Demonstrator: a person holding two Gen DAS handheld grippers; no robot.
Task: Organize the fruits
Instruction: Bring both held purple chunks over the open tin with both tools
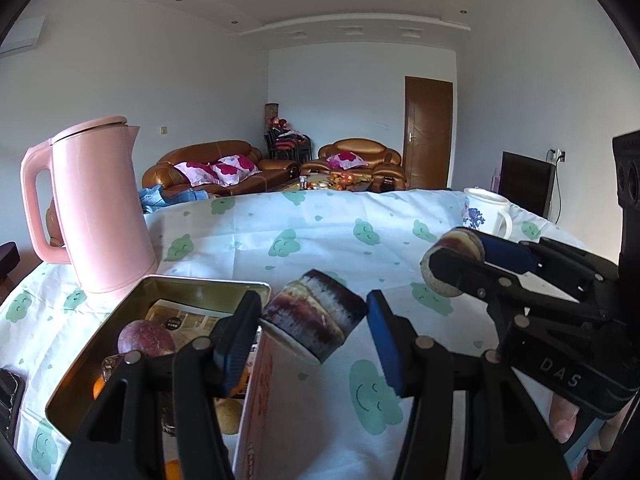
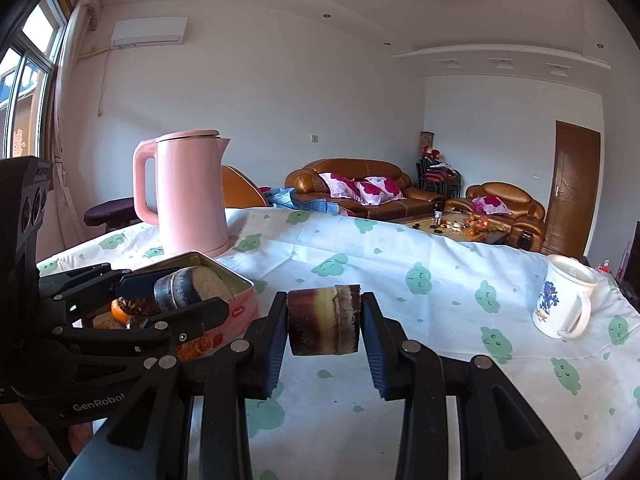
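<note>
Sugarcane piece [image 1: 316,314] sits clamped in left gripper [image 1: 310,328], another piece [image 2: 323,320] in right gripper [image 2: 324,322]; lower each gently into tin [image 1: 200,286].

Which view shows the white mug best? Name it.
The right wrist view. There the white mug stands whole on the tablecloth, handle and blue print clear. In the left wrist view the mug sits farther off, its base cut by the right gripper.
</note>
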